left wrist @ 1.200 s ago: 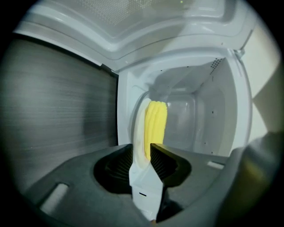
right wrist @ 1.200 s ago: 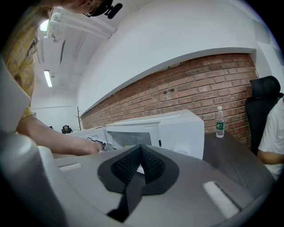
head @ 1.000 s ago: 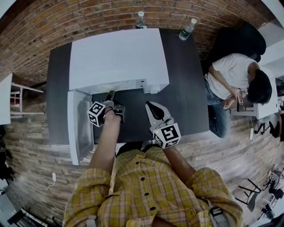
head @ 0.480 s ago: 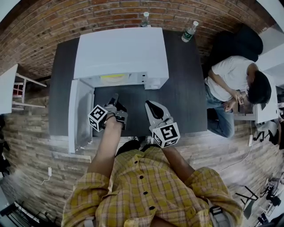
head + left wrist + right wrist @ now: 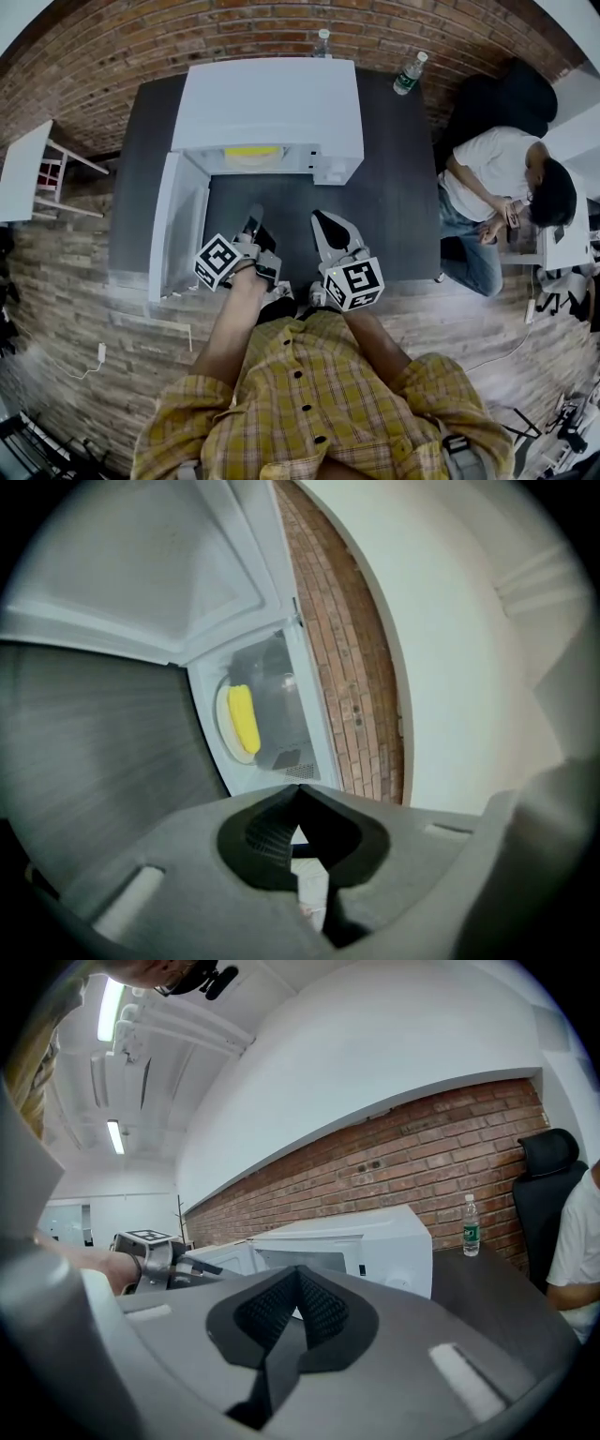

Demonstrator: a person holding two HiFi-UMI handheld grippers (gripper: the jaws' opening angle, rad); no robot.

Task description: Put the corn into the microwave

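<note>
Corn check, near to far. Found both grippers over the near edge of the dark table (image 5: 384, 216): left gripper (image 5: 252, 216) pressed shut on nothing, right gripper (image 5: 324, 221) likewise closed and empty. Spotted the microwave door (image 5: 183, 225) swung open just left of the left gripper, so probably that hand's job to shut it. Further on, saw the corn (image 5: 244, 717) straight ahead of the left gripper, well apart, lying crosswise on the white plate (image 5: 221, 726) inside the microwave (image 5: 272, 94).
</note>
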